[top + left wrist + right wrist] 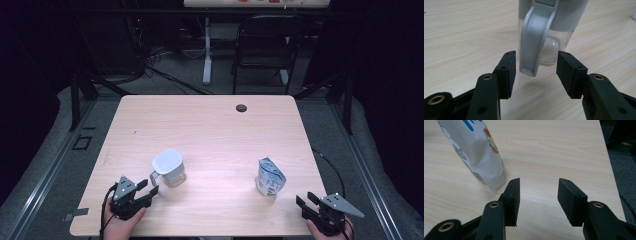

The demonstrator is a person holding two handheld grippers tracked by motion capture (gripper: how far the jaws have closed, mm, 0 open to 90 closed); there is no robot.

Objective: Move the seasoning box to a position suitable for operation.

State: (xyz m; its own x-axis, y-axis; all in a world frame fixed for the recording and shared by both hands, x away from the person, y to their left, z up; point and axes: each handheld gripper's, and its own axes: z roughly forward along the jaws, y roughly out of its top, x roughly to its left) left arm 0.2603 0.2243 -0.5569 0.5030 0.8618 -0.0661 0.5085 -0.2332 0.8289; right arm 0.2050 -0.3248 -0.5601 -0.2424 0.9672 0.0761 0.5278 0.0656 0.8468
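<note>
Left gripper (536, 68), jaws apart, is being aligned around jug (169, 167) handle (534, 42); nothing gripped yet. Right gripper (537, 195), jaws apart, is being held beside pouch (476, 150).

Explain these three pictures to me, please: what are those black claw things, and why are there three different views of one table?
There is no robot here: a person sits at the table and holds a two-jawed gripper in each hand. The wide picture comes from a camera fixed above, looking down. In it the left gripper is at bottom left and the right gripper at bottom right. The other two pictures come from small cameras riding on the grippers, looking along their black jaws. On the table stand a clear jug with a white lid and grey handle, and a white printed pouch. Nothing is held. Both grippers are open. The left one's jaws stand either side of the jug's handle without touching it; the right one sits just beside the pouch.
</note>
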